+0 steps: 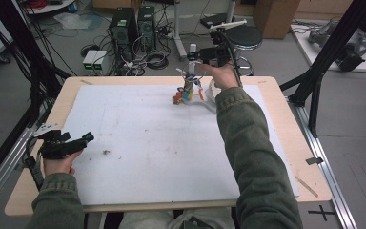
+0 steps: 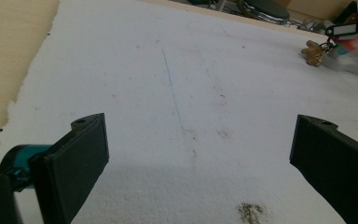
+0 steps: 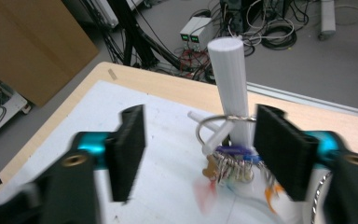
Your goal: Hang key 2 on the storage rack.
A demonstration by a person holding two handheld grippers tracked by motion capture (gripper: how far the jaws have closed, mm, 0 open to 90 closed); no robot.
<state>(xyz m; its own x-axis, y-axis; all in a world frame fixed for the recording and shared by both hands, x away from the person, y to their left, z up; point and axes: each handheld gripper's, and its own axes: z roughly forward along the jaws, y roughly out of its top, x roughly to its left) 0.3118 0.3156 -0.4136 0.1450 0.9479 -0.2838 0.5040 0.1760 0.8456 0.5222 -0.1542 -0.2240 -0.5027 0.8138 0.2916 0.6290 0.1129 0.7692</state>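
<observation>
Keys [image 3: 230, 163] hang in a bunch on the white peg stand [image 3: 230, 88] at the worktop's [image 1: 33, 191] far edge, their ring looped over a peg. Right hand-held gripper [image 3: 200, 149] stands released beside them; left hand-held gripper [image 2: 198, 154] rests open, well apart, probably waiting.
</observation>
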